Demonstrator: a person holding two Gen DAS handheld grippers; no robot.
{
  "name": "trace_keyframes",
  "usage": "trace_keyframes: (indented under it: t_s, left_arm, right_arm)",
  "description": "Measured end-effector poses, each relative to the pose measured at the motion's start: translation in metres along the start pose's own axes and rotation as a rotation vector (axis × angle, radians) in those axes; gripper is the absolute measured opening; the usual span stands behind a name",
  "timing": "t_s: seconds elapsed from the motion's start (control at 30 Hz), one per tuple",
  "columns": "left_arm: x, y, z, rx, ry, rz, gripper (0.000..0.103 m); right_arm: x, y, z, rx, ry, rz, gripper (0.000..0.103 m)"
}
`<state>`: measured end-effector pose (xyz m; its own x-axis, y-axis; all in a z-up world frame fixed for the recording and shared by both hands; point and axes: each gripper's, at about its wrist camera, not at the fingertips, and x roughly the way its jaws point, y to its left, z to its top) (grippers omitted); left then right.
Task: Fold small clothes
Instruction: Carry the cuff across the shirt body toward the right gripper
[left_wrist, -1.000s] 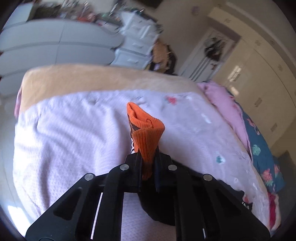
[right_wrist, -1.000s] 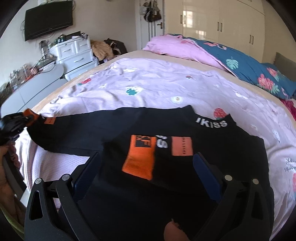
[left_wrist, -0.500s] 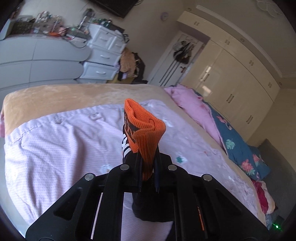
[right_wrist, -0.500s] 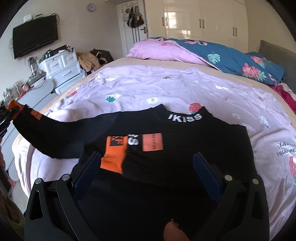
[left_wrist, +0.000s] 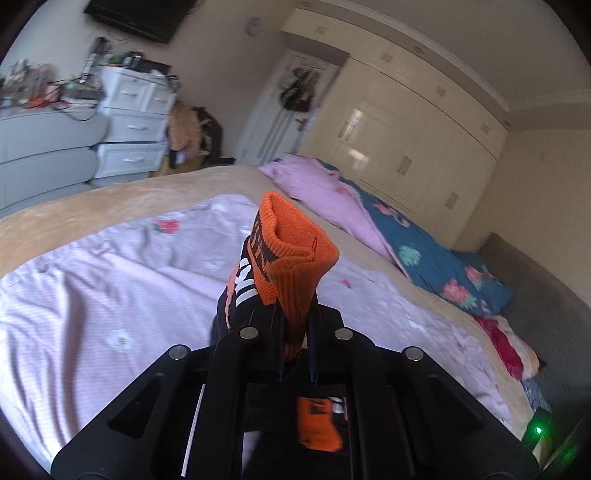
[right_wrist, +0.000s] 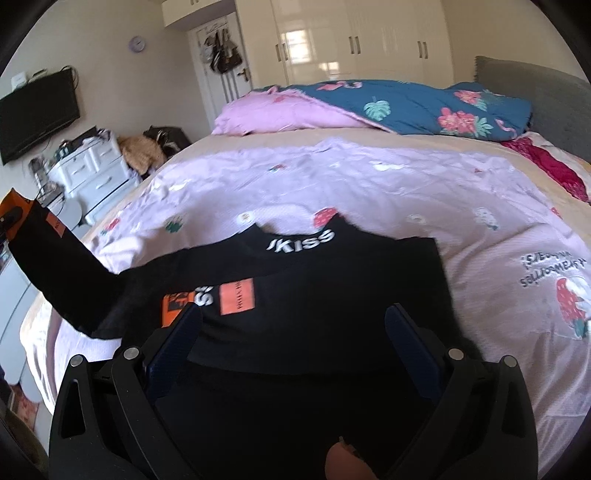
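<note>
The left gripper (left_wrist: 297, 332) is pinching the orange cuff (left_wrist: 295, 254) of the black top (right_wrist: 314, 295), lifting that sleeve at nine o'clock for folding inward, while the right gripper (right_wrist: 293, 332), jaws wide and empty, is hovering over the body on the bed (right_wrist: 424, 192).

- I count one black top (right_wrist: 332, 295) with two orange cuffs (left_wrist: 295, 258).
- One wall television (right_wrist: 37, 114).
- One round wall clock (right_wrist: 137, 44).
- Two grippers, left gripper (left_wrist: 297, 347) and right gripper (right_wrist: 293, 332).

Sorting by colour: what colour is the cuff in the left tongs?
Orange cuff, clearest in the left wrist view.
</note>
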<state>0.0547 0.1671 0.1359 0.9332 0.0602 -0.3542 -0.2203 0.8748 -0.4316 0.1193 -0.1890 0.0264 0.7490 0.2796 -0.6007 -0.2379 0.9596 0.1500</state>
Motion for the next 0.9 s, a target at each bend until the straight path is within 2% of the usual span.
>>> trace_keyframes:
  t_s: [0.37, 0.67, 0.9]
  left_arm:
    - [0.019, -0.08, -0.029, 0.144, 0.089, -0.145, 0.003]
    - [0.055, -0.123, -0.083, 0.236, 0.279, -0.264, 0.003]
    - [0.084, -0.132, -0.134, 0.299, 0.441, -0.302, 0.003]
  right_arm:
    - [-0.025, -0.062, 0.01, 0.123, -0.059, -0.088, 0.099]
    - [-0.038, -0.107, 0.013, 0.235, -0.086, -0.139, 0.099]
    - [-0.039, -0.126, 0.01, 0.286, -0.08, -0.173, 0.099]
